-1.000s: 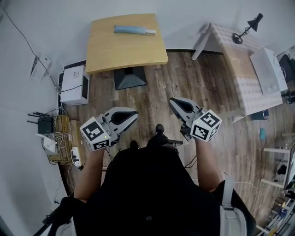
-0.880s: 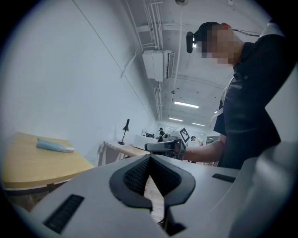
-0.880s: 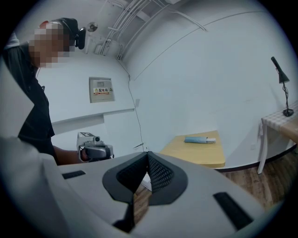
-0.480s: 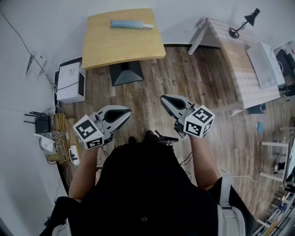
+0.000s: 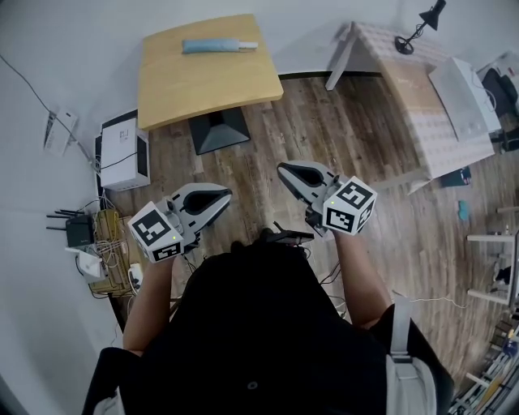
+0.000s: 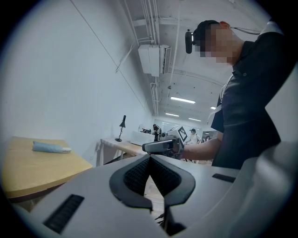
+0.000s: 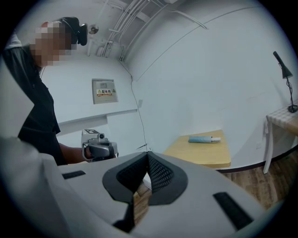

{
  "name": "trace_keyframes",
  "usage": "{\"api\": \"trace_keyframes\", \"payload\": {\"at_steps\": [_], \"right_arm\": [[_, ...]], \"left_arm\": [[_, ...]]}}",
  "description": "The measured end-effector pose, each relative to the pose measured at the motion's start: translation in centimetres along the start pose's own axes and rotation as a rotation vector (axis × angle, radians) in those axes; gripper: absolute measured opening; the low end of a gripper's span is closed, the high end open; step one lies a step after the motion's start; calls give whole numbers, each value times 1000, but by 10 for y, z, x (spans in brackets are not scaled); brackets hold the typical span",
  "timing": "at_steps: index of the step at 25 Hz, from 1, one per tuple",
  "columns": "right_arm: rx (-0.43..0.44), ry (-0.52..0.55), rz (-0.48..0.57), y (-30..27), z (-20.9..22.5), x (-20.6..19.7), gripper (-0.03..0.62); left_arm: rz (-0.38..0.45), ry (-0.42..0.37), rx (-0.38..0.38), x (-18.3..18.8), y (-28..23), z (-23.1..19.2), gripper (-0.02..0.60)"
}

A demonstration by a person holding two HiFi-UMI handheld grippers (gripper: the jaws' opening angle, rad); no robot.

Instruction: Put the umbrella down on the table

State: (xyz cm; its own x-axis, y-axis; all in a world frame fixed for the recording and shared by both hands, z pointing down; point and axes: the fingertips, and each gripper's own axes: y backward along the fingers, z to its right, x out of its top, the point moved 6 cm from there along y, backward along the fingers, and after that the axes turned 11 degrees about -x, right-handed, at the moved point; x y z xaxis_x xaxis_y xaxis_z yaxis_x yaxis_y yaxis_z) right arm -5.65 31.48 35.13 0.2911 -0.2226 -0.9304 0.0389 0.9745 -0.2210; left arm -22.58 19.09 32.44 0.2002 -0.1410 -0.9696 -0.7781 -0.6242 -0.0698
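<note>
One umbrella (image 5: 219, 46) lies on one wooden table (image 5: 203, 89); left tool (image 5: 225, 194) and right tool (image 5: 284, 170) both pinched together

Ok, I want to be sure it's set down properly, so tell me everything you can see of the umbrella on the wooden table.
The umbrella is folded into a short, slim roll, pale blue, fabric by the look of it, with a white handle end. It lies flat on the light wooden table, near its far edge by the wall, lengthwise along that edge, handle to the right in the head view. Only the tabletop touches it; nothing holds it.
</note>
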Motion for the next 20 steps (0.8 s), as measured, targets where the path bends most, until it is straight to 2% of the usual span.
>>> {"api": "trace_keyframes", "payload": {"at_steps": [12,20], "right_arm": [[20,-2,20,1,-3,-4,18],[0,3,8,10,4,-10,18]], "left_arm": [[-3,-3,-15,0,-5,-7,5],[-10,18,-21,-5,-16,-8,5]]}}
